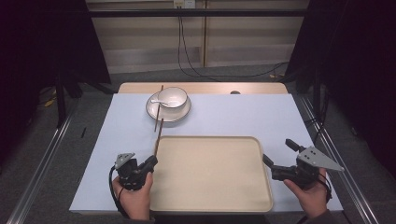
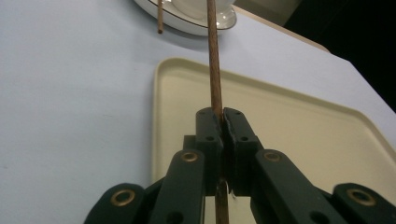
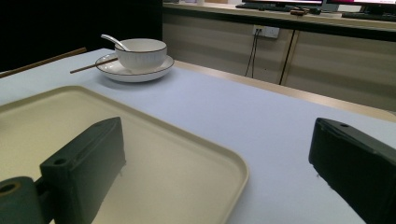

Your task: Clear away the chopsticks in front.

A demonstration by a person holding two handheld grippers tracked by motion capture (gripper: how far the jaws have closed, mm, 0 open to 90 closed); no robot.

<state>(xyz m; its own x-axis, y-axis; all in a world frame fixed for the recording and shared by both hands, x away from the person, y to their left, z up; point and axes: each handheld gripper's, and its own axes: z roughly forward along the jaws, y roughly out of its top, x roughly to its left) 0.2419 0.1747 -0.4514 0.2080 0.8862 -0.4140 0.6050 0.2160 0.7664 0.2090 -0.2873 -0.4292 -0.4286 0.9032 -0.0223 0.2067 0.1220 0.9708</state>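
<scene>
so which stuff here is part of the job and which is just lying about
In play:
- left gripper, shut on a chopstick
- tray
- second chopstick on the plate
- bowl with spoon

Just around:
- right gripper, open
- wall cables

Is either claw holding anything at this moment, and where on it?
The left claw is shut on one chopstick, gripping near its lower end; the rest points toward the plate. The right claw is open, holding nothing.

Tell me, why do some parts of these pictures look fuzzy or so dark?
Left gripper view: the closed black left tool and its thin brown wooden chopstick blur up close. Right gripper view: the open right tool looks soft. High view: the room's sides are dark.
</scene>
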